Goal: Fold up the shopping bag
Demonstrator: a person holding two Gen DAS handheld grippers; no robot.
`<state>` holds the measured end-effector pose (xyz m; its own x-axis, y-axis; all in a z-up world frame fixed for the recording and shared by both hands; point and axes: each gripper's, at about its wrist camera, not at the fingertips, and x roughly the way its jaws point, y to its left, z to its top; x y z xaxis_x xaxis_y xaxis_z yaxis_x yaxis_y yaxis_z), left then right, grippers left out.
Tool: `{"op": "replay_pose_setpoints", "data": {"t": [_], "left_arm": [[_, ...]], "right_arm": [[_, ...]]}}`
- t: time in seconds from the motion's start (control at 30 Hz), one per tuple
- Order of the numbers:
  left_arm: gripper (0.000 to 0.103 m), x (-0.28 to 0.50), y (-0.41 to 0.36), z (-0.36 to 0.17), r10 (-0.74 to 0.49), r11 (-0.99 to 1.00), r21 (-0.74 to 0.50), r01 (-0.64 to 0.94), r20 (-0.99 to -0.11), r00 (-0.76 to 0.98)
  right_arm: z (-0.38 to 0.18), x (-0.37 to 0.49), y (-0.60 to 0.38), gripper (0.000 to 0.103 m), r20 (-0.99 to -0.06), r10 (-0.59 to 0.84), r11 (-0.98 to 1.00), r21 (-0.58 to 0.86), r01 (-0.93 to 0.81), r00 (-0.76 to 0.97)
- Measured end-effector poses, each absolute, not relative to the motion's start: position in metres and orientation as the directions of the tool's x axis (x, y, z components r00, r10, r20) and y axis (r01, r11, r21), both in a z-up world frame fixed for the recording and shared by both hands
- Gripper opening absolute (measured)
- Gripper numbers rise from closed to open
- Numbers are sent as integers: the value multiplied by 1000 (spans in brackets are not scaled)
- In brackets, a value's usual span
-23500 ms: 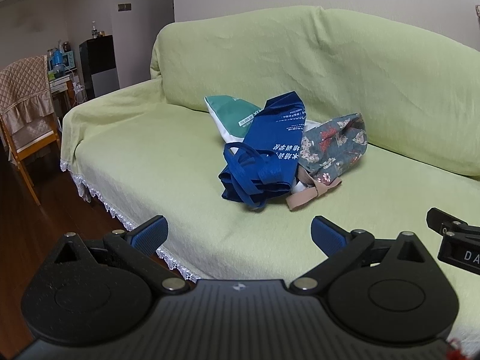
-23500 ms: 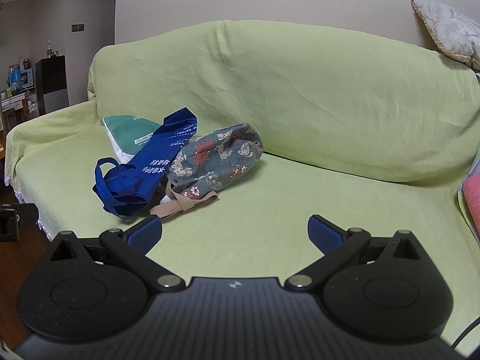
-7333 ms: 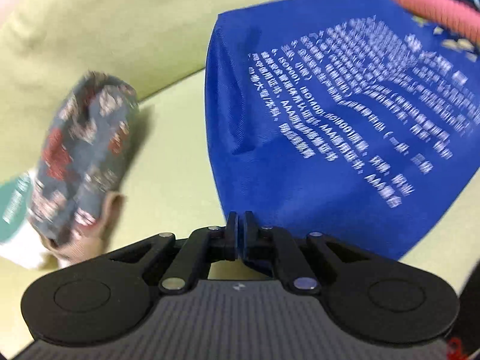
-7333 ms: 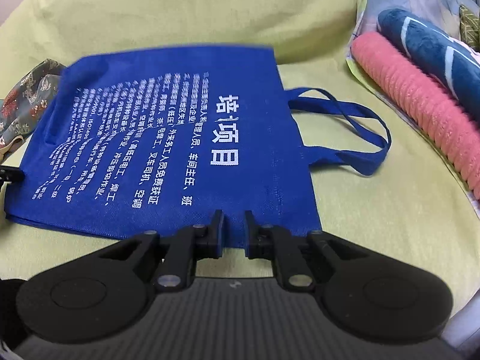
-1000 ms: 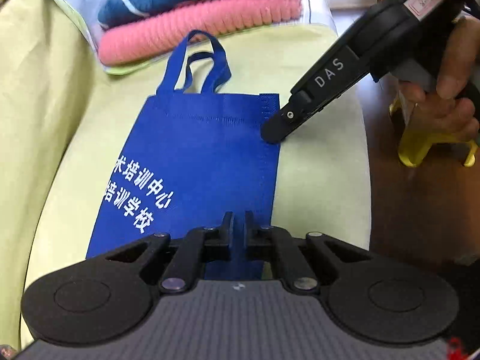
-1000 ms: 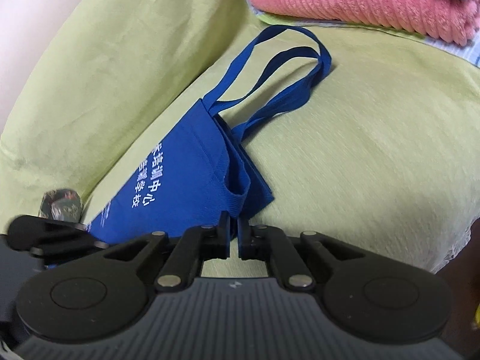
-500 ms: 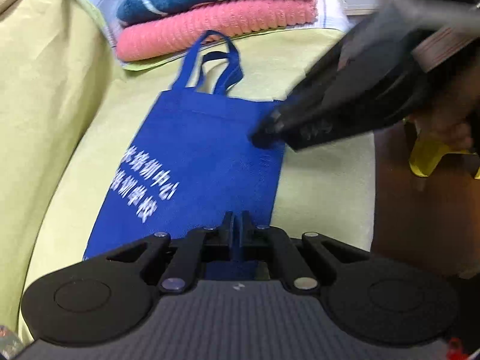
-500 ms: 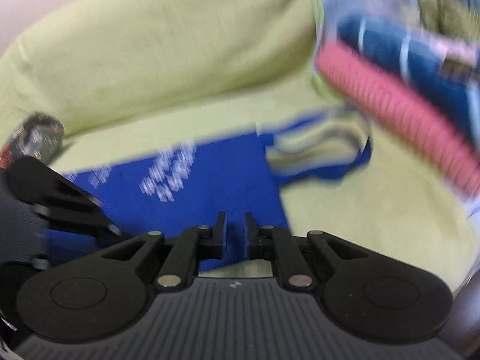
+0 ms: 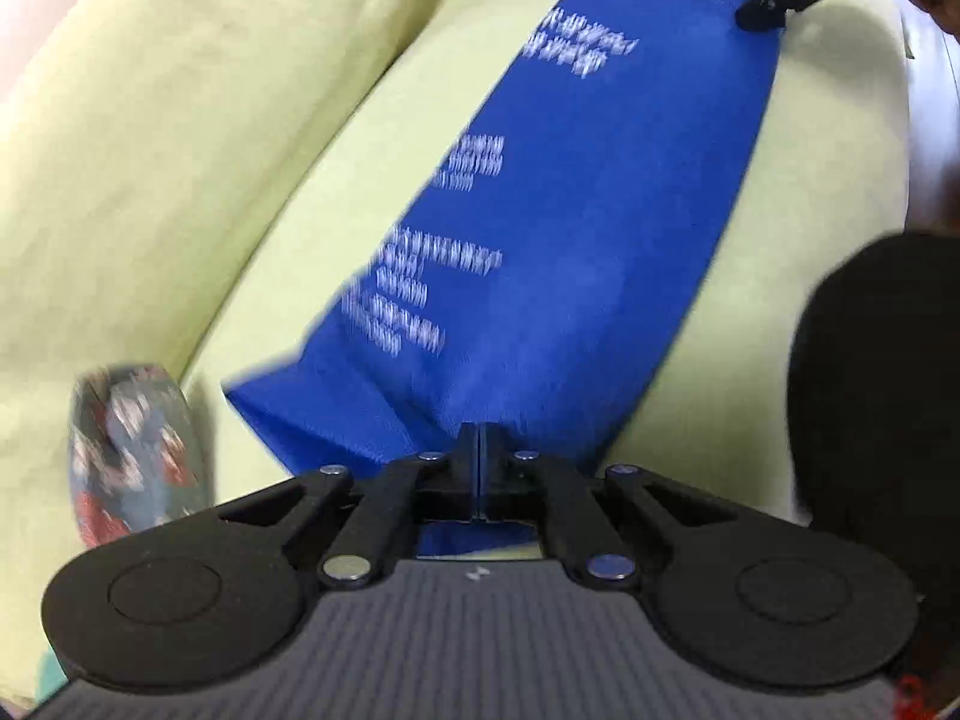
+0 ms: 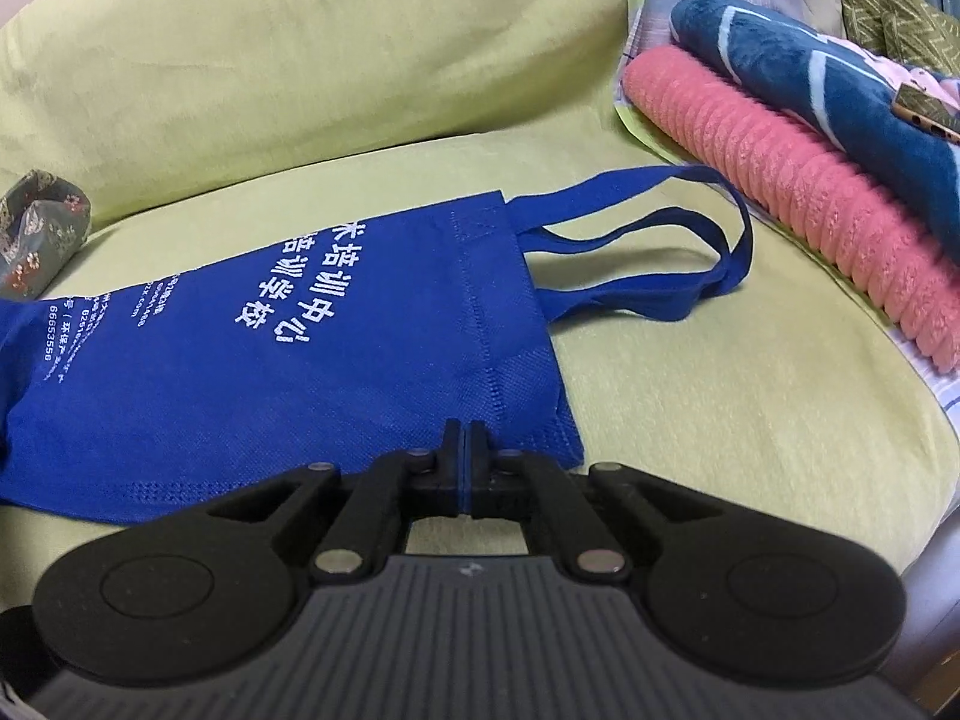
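Observation:
The blue shopping bag (image 9: 570, 210) with white print lies folded lengthwise on the green sofa seat (image 9: 810, 150), stretched between both grippers. My left gripper (image 9: 479, 441) is shut on the bag's bottom end, with blue fabric showing between and behind its jaws. In the left wrist view my right gripper (image 9: 759, 15) pinches the far top corner. In the right wrist view the bag (image 10: 270, 348) is flat, its handles (image 10: 660, 252) trailing right. There my right gripper (image 10: 466, 438) has its jaws closing tight on the near corner by the hem.
A floral cloth bag (image 9: 132, 450) sits by the backrest (image 10: 300, 60), also at the left edge (image 10: 36, 234). A pink towel (image 10: 810, 228) and a blue striped one (image 10: 810, 78) are stacked past the handles. A dark blurred shape (image 9: 876, 390) fills the right side.
My left gripper has slid along the bag to its bottom end, away from the right gripper. The right gripper has rolled level and closed on the hem corner.

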<state>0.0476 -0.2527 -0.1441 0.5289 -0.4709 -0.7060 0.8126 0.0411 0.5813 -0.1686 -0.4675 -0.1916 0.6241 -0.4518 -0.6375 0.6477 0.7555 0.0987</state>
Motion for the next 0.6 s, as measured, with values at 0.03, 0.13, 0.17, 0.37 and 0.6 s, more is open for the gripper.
{"op": "replay_pose_setpoints", "data": {"t": [0.03,0.13,0.17,0.37,0.6], "left_arm": [[4,39,-257,-138,-505,33,576,817,-696,511],[9,23,-276,-130,-574,15,559,829,-674,465],[9,23,-285,-134,-573,9,566,824,-673,469],[0,50,-310,-163,-453,36,628,778,-684,573],[6,61,-277,-131,-469,32,634,773,-673,572]], "right_arm": [[-191,-168,-467,0,-640,-453,757,93,647,621],[-190,-167,-467,0,-645,-449,757,93,647,618],[-190,-167,-467,0,-647,-448,756,95,648,617],[-189,-166,-466,0,-653,-448,762,79,643,611],[-189,-167,-468,0,-654,-437,760,98,642,618]]}}
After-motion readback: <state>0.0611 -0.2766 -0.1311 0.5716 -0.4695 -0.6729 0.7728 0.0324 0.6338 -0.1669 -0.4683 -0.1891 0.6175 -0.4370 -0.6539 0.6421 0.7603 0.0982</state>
